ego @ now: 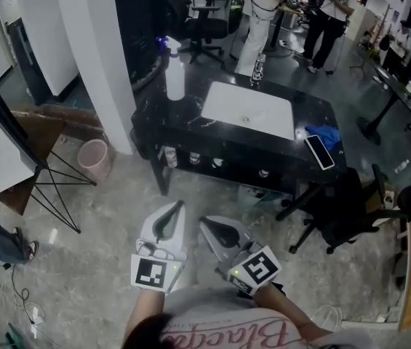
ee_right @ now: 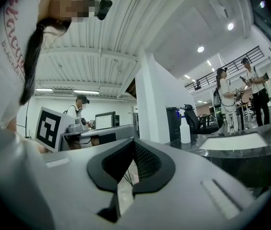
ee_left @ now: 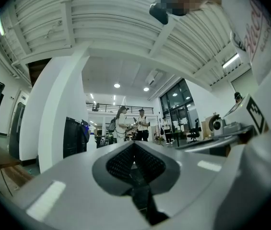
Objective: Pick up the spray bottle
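The white spray bottle with a blue nozzle stands upright on the near left corner of the dark table. In the right gripper view, the bottle shows small beside the white pillar. Both grippers hang low over the floor in front of the table, well short of the bottle. My left gripper is shut with nothing in it, its pads meeting in the left gripper view. My right gripper sits beside it, also shut and empty.
A white mat, a blue cloth, a phone and a small bottle lie on the table. A pink bin and a white pillar stand left of it. A black chair stands to the right. People stand behind the table.
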